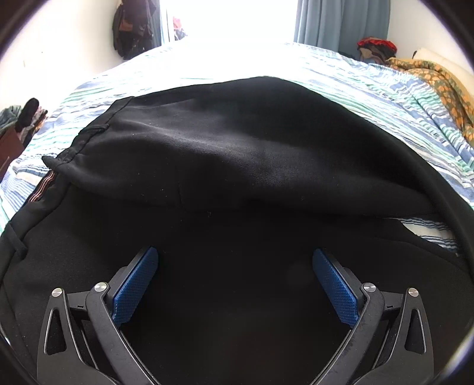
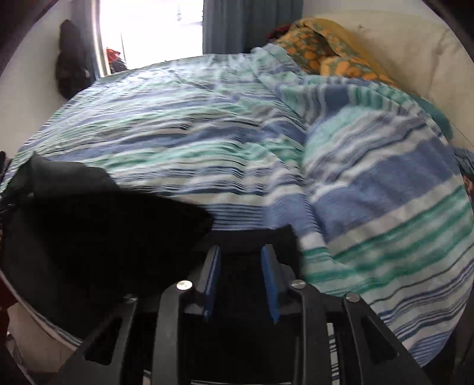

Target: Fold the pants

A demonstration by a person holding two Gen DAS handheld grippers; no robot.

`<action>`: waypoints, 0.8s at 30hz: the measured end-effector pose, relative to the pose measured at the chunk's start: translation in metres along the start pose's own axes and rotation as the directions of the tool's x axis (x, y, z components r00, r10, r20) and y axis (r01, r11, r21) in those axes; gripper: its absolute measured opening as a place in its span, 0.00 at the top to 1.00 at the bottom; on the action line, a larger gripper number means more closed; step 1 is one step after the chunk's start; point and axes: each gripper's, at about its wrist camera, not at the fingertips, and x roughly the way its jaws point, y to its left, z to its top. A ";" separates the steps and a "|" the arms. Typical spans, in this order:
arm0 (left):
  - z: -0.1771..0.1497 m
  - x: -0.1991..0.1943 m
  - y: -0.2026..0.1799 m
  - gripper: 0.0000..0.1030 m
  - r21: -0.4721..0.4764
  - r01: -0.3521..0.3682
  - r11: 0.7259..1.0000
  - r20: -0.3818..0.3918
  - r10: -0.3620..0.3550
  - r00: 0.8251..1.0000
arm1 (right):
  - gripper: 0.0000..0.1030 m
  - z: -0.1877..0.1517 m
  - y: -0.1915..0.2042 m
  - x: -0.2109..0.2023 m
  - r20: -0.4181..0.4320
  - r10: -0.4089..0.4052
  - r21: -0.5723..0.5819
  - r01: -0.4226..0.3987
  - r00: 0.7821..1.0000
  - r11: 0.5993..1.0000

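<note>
You're holding the left gripper (image 1: pixel 235 260) wide apart right over the black pants (image 1: pixel 237 154), both blue pads (image 1: pixel 134 284) standing well clear of each other with nothing pinched between them. It's pointing down at dark cloth; whether the tips are actually pressing into the fabric I can't tell, since everything beneath them is one black mass. My read: you're parking this one above the lower layer as an anchor while the other hand works.

The right gripper (image 2: pixel 240 251) is standing partly apart, its pads parallel with a modest gap, and dark cloth is lying under and between them. The pads aren't visibly pinching it, so I'm calling it empty, likely hunting for a fresh grab point at the pants' edge (image 2: pixel 103 225).

Moving outward, the pants are lying on the striped bedspread (image 1: pixel 370 88), one section already doubled over the other, the fold's soft edge running across the left view. The waistband with its belt loop (image 1: pixel 94 128) is sitting at the left, so the garment is looking half folded, with at least one more fold to come by my judgement.

Further out, a bunched orange patterned blanket (image 2: pixel 326 59) is sitting toward the head of the bed, well apart from the pants, beside the curtain (image 1: pixel 340 20) and bright window.
</note>
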 end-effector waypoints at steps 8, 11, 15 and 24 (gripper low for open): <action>-0.002 -0.002 0.000 0.01 0.004 -0.004 1.000 0.007 0.004 1.000 | 0.48 0.002 -0.001 -0.077 0.108 -0.063 0.203 0.041 0.992 0.978; -0.003 -0.003 0.000 0.01 0.002 -0.002 1.000 0.014 0.002 1.000 | 0.35 -0.007 0.055 -0.104 0.161 0.145 0.230 -0.180 0.976 0.956; -0.002 -0.003 0.001 0.01 0.000 -0.001 1.000 0.015 0.001 1.000 | 0.25 -0.031 0.165 -0.082 0.113 0.566 0.251 -0.574 0.817 0.779; -0.003 -0.003 0.002 0.01 -0.001 0.007 1.000 0.023 -0.007 1.000 | 0.30 -0.069 0.172 -0.011 0.122 0.565 0.521 -0.537 0.816 0.663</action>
